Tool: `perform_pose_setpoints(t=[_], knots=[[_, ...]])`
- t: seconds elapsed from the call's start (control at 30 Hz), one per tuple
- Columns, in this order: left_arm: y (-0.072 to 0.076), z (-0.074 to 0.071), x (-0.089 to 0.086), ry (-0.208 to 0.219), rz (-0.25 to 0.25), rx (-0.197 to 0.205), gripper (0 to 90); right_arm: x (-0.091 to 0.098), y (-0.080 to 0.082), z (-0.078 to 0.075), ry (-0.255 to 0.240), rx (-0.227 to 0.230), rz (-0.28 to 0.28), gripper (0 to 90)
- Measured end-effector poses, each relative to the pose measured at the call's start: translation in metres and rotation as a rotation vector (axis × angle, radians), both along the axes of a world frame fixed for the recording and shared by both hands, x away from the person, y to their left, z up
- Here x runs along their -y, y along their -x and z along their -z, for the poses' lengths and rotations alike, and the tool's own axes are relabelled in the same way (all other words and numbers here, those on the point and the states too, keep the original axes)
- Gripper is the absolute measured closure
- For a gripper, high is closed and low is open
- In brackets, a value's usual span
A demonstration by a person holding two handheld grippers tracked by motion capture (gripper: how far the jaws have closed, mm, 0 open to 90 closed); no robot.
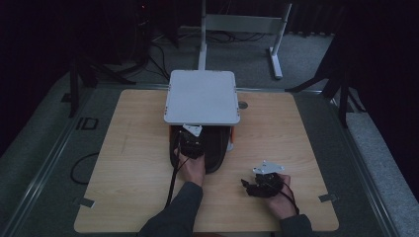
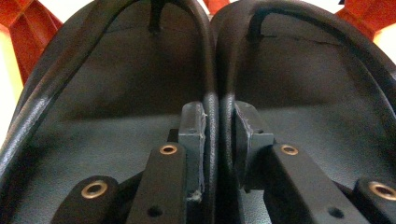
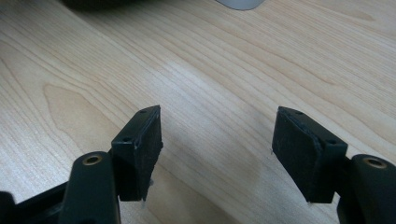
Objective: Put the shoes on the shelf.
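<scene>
Two black slipper-like pieces (image 1: 216, 148) lie side by side under a white flat-topped stand (image 1: 201, 96) with an orange frame (image 1: 231, 136). My left gripper (image 1: 190, 146) reaches in under the stand's front edge. In the left gripper view it (image 2: 218, 112) is shut on the touching inner rims of the left piece (image 2: 116, 84) and the right piece (image 2: 308, 79), with the orange frame (image 2: 28, 28) behind. My right gripper (image 1: 250, 187) rests low over the wooden table (image 1: 128, 148) at the front right. Its jaws (image 3: 217, 130) stand open with bare wood between them.
A white metal frame (image 1: 242, 22) stands on the floor beyond the table. A black cable (image 1: 79, 169) loops on the grey floor mat at the left. A grey round edge (image 3: 238, 3) shows at the top of the right gripper view.
</scene>
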State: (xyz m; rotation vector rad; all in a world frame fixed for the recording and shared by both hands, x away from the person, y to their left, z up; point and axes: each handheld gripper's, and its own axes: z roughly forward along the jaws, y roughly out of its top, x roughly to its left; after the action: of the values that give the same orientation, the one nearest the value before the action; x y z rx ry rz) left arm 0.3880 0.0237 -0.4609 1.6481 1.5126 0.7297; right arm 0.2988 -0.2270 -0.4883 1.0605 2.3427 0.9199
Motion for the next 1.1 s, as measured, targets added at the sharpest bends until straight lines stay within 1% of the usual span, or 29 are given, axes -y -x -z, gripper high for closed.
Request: perform_pose_setpoints(t=[0.1,0.2,0.23,0.37,0.5,0.9,0.93,1.0,1.1], knots=[[-0.003,0.001,0.002,0.009,-0.015,0.009,75.1,0.000,0.000,0.000,0.003,-0.002,-0.001,32.8],[-0.003,0.001,0.002,0.011,-0.017,0.011,75.0,0.000,0.000,0.000,0.004,-0.002,-0.002,32.9],[-0.005,0.001,0.003,0.011,-0.025,0.022,75.0,0.000,0.000,0.000,0.002,-0.003,-0.001,32.8],[-0.006,0.002,0.006,0.016,-0.044,0.041,74.9,0.000,0.000,0.001,0.005,-0.002,-0.004,32.8],[-0.009,0.002,0.008,0.023,-0.056,0.051,74.9,0.000,0.000,0.001,0.004,-0.003,-0.003,32.8],[-0.014,0.000,0.011,0.044,-0.085,0.104,74.8,0.000,0.000,0.001,0.004,-0.005,-0.003,32.8],[-0.014,0.000,0.011,0.044,-0.085,0.104,74.7,0.000,0.000,0.001,0.004,-0.005,-0.003,32.8],[-0.015,0.002,0.011,0.040,-0.085,0.125,74.7,0.000,0.000,0.001,0.004,-0.006,-0.003,32.8],[-0.016,0.002,0.011,0.044,-0.090,0.137,74.5,0.000,0.001,0.002,0.006,-0.007,-0.004,32.8]])
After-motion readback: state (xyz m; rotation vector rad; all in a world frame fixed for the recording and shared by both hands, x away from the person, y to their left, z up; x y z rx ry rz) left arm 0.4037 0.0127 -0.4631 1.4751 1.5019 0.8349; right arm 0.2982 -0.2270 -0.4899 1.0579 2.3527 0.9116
